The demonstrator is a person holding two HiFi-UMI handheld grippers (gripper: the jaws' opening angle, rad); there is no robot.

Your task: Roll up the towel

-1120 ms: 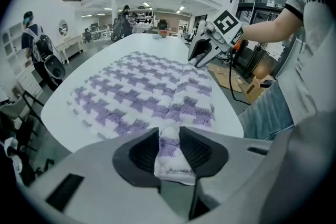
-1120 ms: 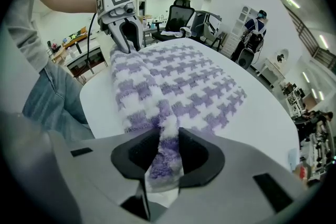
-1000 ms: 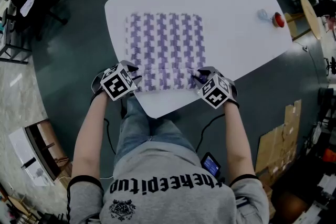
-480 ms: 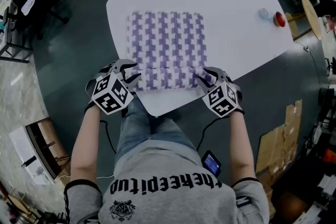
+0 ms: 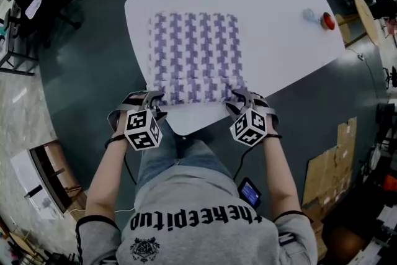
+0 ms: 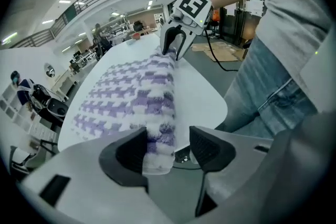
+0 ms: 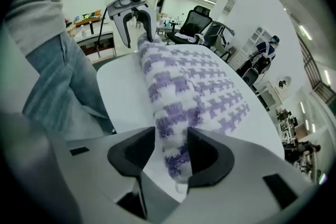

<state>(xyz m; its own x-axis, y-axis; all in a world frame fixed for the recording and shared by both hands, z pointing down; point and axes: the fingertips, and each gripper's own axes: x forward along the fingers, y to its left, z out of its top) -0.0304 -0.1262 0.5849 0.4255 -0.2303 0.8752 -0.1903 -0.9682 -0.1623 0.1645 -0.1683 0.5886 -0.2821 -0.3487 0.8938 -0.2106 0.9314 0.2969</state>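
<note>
As only gripper views show, left gripper (image 6: 169, 147), right gripper (image 7: 172, 153): jaws just opening, loose astride towel (image 5: 195, 49).

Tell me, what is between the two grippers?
The rolled near edge of the towel runs from left gripper to right gripper, seen in the head view. Both have just been opening, roll ends between their jaws.

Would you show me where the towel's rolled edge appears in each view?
Head view: rolled edge, mid-picture, at the near side of the table.
Left gripper view: rolled edge runs upward from bottom centre.
Right gripper view: rolled edge runs up-left from bottom centre.
Shared landmark: the white table.
</note>
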